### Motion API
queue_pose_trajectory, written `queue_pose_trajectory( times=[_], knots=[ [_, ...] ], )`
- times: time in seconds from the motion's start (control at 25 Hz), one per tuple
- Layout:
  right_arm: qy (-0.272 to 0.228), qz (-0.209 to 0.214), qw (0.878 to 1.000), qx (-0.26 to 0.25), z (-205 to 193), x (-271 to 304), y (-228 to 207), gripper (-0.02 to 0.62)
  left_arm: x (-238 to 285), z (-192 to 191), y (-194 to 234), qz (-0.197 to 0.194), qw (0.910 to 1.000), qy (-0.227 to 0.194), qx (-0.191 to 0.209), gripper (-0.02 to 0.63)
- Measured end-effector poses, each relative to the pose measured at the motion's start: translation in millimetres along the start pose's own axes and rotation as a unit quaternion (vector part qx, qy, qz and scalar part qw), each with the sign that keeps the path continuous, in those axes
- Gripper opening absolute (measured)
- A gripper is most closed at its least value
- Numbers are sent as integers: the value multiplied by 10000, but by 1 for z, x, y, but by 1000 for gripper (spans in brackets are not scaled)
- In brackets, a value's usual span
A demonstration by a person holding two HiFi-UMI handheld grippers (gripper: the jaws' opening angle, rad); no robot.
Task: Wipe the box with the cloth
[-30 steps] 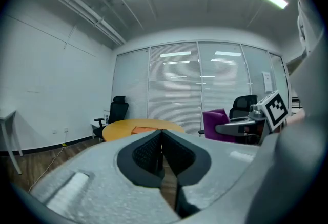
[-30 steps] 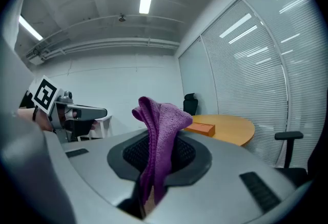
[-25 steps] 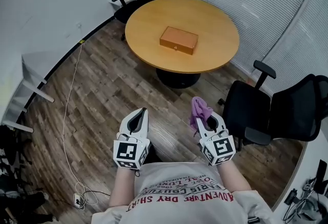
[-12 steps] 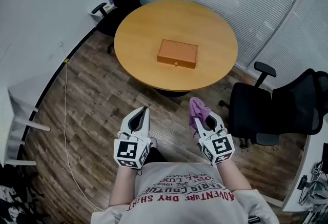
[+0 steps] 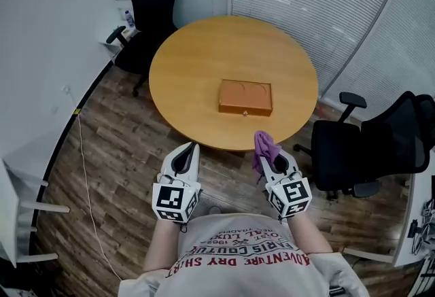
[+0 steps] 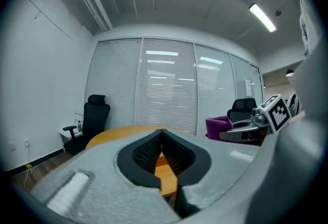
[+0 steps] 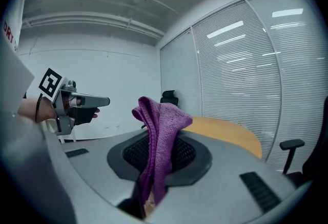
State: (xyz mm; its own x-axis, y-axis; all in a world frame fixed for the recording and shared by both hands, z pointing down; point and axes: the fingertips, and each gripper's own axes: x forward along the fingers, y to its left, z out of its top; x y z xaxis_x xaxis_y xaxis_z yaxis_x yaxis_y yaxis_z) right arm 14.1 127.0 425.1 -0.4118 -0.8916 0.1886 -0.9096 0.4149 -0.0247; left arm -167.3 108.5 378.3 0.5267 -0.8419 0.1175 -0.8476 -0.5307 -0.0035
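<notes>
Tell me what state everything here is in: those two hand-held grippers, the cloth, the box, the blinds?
left hand-held gripper: shut, holding nothing
right hand-held gripper: shut on the purple cloth
purple cloth: bunched, sticking up from the jaws
box: closed, flat on the table, untouched
blinds: lowered, slats shut
</notes>
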Motion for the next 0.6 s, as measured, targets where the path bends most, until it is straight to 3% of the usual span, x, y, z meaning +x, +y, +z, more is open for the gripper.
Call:
queue_pose_trajectory(
  times=[0.24, 0.6],
  knots=[
    [54, -224, 9995, 197, 7, 42, 14, 77, 14, 6, 48, -134, 9999, -31, -33, 9],
    [418, -289, 9982, 328, -13, 78, 2, 78, 45, -23, 67, -184, 9991, 249, -273, 9]
  ],
)
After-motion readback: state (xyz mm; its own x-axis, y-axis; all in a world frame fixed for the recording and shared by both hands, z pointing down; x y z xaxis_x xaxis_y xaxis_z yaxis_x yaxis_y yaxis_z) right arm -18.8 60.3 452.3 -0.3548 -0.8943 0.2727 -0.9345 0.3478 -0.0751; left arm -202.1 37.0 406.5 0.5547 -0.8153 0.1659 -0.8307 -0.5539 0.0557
